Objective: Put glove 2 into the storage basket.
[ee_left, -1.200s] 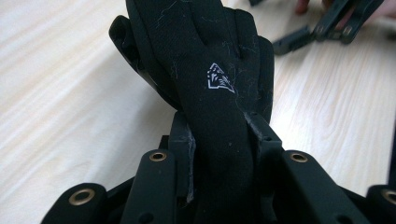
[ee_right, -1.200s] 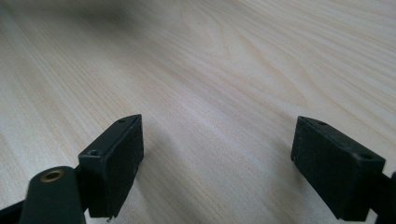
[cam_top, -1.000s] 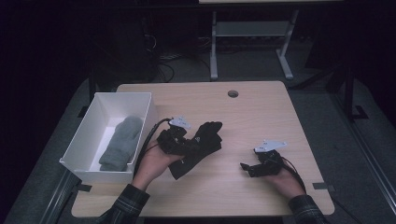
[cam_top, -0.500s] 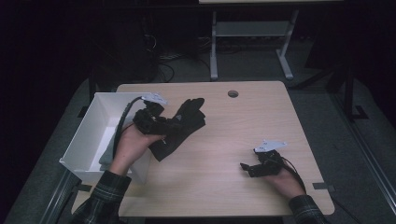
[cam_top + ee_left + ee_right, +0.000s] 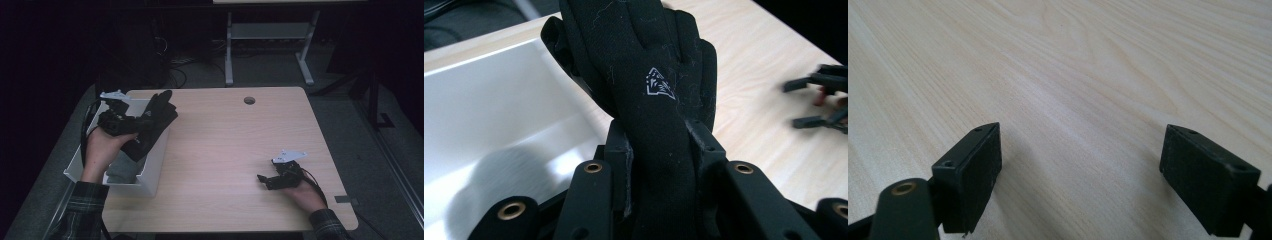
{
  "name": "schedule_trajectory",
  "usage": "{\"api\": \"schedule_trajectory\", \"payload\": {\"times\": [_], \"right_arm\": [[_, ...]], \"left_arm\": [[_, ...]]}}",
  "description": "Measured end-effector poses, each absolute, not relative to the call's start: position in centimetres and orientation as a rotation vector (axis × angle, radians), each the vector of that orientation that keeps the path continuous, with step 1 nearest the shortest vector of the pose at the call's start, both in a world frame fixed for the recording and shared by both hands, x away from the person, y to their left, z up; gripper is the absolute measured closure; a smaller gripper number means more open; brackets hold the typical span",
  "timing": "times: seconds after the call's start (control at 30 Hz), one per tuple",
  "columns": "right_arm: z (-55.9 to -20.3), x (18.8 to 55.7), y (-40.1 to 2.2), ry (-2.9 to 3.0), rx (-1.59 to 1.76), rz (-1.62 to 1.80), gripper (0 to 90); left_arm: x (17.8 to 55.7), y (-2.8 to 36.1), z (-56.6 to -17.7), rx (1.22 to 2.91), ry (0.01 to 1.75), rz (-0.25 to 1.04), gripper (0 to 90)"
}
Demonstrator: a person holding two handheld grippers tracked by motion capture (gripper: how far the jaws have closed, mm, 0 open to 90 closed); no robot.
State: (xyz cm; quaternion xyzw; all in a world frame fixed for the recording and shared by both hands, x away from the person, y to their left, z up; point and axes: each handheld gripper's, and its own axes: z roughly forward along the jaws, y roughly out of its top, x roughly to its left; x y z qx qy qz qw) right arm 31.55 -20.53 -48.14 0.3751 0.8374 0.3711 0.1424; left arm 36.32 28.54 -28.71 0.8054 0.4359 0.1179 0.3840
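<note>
My left gripper has its jaws clamped on a black glove, squeezing it at the cuff end. In the left gripper view the pads press into the fabric from both sides, and the glove's fingers fan upward past them, with a small white logo on the back. That logo I can read in this close view; from above the glove is just a dark shape.

In the high view the left gripper sits in my left hand over the white bin at the table's left edge, glove draped across the bin's right wall, fingers pointing up and toward the tabletop. The high view also gives me the bin's contents: a grey glove lies on its floor, below my hand. The left gripper view has the bin as a bare white wall and floor behind the black glove, with the grey one hidden from it.

My right gripper rests on the wooden table near the front right, well apart from the bin. Its own view shows the jaws standing wide with nothing between them, just pale wood grain of the table. The left gripper view catches that right gripper blurred at the far right edge.
</note>
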Motion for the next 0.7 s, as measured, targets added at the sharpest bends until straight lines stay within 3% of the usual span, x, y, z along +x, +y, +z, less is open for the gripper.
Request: {"api": "schedule_trajectory", "payload": {"times": [0.3,0.7], "right_arm": [[-48.1,31.5,-20.5,2.416,1.085,1.069,16.9],[-48.1,31.5,-20.5,2.415,1.084,1.069,16.9]], "left_arm": [[36.5,33.1,-32.4,2.0,1.304,0.298,67.7],[37.8,34.7,-37.0,2.065,1.447,0.303,66.8]]}}
